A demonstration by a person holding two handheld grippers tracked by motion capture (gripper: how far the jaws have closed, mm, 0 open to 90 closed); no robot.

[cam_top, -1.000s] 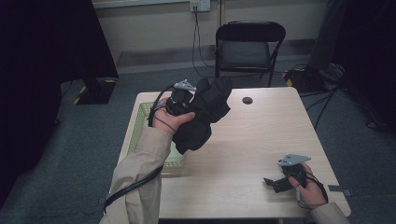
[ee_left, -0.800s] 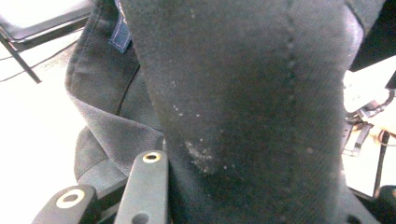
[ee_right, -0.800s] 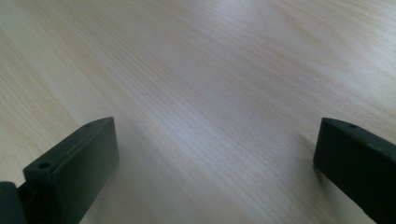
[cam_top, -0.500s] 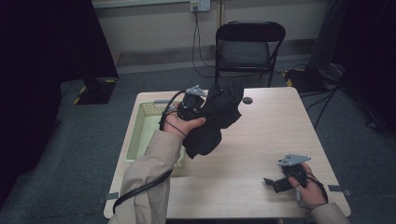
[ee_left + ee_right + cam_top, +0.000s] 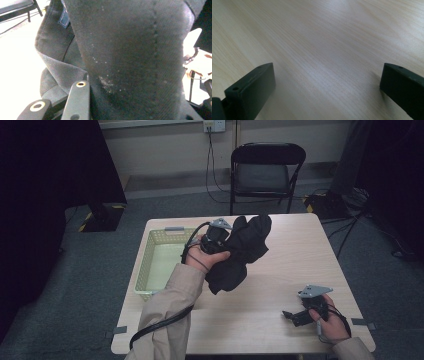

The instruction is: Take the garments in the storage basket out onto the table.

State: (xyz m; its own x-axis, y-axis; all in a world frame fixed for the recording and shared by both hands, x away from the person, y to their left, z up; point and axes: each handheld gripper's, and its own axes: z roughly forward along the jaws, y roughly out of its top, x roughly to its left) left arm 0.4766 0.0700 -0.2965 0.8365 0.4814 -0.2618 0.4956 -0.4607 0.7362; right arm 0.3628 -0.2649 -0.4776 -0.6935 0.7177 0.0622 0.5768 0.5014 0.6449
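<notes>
My left gripper is shut on a black garment, which hangs bunched above the middle of the wooden table. Up close in the left gripper view, the dark stitched cloth is pinched between the jaws, and one black finger shows at its left. The lower folds droop toward the tabletop; whether they touch it I cannot tell. Near the table's front right corner my right gripper lies low and open. The right gripper view has bare wood between the wide-apart jaws of that gripper.
A pale yellow plastic basket stands on the left side of the table, just left of the hanging garment. A black folding chair stands behind the far edge. Cables run across the floor at the right.
My left hand has carried the garment to the right and a little lower, from beside the basket toward the table's middle. The right gripper has not moved.
</notes>
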